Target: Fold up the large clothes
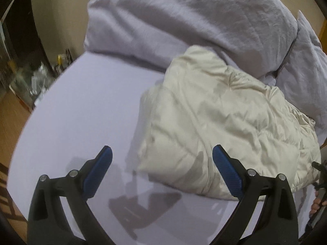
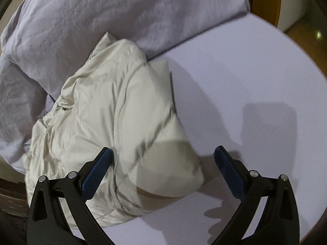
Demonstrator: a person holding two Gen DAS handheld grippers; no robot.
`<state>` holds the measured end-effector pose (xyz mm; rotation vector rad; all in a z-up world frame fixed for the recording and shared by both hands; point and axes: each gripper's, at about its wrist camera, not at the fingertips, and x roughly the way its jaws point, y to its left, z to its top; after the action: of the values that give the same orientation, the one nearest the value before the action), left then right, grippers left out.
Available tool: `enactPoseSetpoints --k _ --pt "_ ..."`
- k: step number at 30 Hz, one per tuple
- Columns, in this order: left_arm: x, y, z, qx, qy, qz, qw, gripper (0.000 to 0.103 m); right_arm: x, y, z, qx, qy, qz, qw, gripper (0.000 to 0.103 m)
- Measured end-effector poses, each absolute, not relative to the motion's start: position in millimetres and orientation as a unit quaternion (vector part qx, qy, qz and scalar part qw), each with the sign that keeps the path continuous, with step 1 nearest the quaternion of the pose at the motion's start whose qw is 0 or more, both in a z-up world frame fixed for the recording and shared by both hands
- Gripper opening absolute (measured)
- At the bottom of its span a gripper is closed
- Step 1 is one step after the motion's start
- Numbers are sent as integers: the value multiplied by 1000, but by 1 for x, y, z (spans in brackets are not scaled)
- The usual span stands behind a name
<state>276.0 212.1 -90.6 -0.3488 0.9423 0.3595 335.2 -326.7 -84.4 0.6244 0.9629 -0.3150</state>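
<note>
A cream padded jacket (image 1: 220,118) lies in a folded, puffy bundle on the pale lilac bed sheet (image 1: 85,110). It also shows in the right wrist view (image 2: 122,122). My left gripper (image 1: 162,153) is open and empty, held above the bundle's near left edge. My right gripper (image 2: 163,153) is open and empty, held above the bundle's near right corner. Neither gripper touches the jacket. A bit of the right gripper and a hand (image 1: 318,183) show at the right edge of the left wrist view.
A crumpled lilac duvet (image 1: 184,14) is piled behind the jacket, also in the right wrist view (image 2: 102,14). The sheet (image 2: 245,85) spreads to the right of the jacket. Wooden floor and clutter (image 1: 30,77) lie past the bed's left edge.
</note>
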Motion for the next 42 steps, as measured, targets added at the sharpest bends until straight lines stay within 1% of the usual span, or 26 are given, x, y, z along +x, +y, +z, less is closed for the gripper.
enactPoseSetpoints --k 3,6,7,9,10,11,12,14,15,17,20,25,35,38,39,42 --pt "276 211 -104 -188 458 166 853 98 343 -324 -99 316 453 -138 822 98" --pt "284 212 -118 -218 465 167 842 98 340 -321 -108 328 444 -125 825 85" --pt "286 212 -120 -225 464 168 840 95 341 -318 -110 330 441 -120 826 76" --pt "290 214 -124 -244 456 169 839 89 343 -313 -106 324 437 -123 830 70" --pt "292 214 -124 -252 451 168 840 83 344 -311 -105 321 436 -124 831 66" --pt "293 215 -123 -257 444 173 841 78 343 -308 -105 319 433 -124 834 60" --pt "293 215 -122 -260 438 176 842 75 340 -306 -105 320 429 -124 836 57" --pt "292 216 -121 -270 426 179 845 60 334 -301 -93 321 424 -119 839 45" --pt "290 216 -120 -275 421 178 846 56 329 -302 -91 319 421 -116 841 43" --pt "287 216 -116 -275 415 176 849 43 326 -295 -86 311 414 -107 849 35" --pt "278 212 -106 -265 404 176 858 35 321 -288 -76 297 412 -97 856 32" --pt "250 215 -93 -256 396 177 864 33 301 -277 -73 291 418 -74 857 32" --pt "150 229 -93 -252 400 192 860 34 200 -261 -76 280 438 -21 854 32" --pt "130 232 -96 -250 402 197 859 35 186 -255 -76 270 441 -14 856 32" --pt "126 232 -98 -250 403 199 857 36 184 -254 -75 266 441 -14 857 33" --pt "120 231 -101 -253 406 209 853 42 185 -253 -69 256 449 -29 855 41"
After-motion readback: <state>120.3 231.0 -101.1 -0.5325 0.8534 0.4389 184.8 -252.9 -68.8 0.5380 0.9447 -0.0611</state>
